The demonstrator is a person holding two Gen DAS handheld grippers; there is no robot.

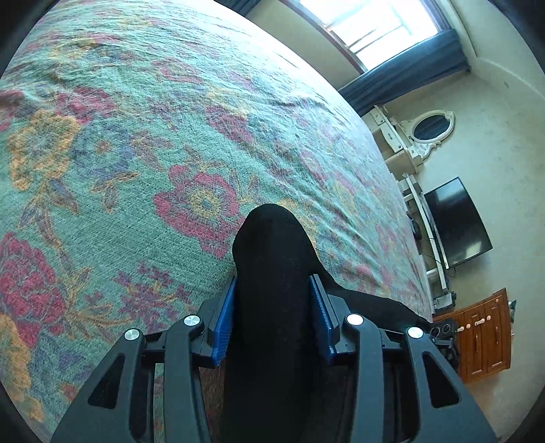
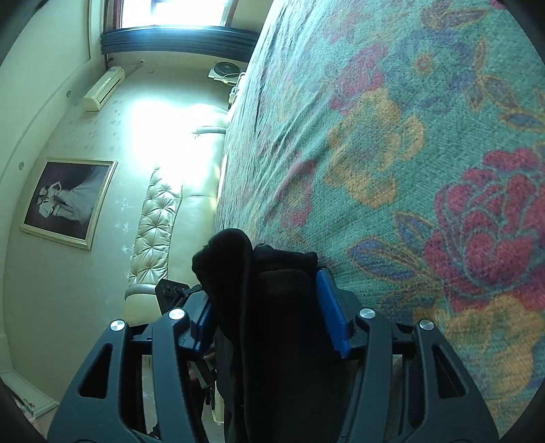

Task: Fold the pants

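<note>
The black pants [image 1: 272,272] are a dark bundle on the flowered bedspread [image 1: 136,136]. In the left wrist view my left gripper [image 1: 272,289] has the cloth packed between its blue pads [image 1: 226,323], touching both, and a rounded fold sticks out past the tips. More black cloth trails right along the bed edge [image 1: 381,306]. In the right wrist view the pants [image 2: 259,289] sit between the jaws of my right gripper [image 2: 265,296]. The jaws stand apart, the cloth bulges loosely over the left pad [image 2: 204,317], and a thin gap shows beside it.
The bedspread [image 2: 408,170] fills most of both views. Beyond the bed's edge are a dark TV [image 1: 456,221], a wooden cabinet [image 1: 483,337], a bright window [image 1: 374,24], a padded cream headboard [image 2: 160,221], a framed picture [image 2: 68,201] and a wall air conditioner [image 2: 102,88].
</note>
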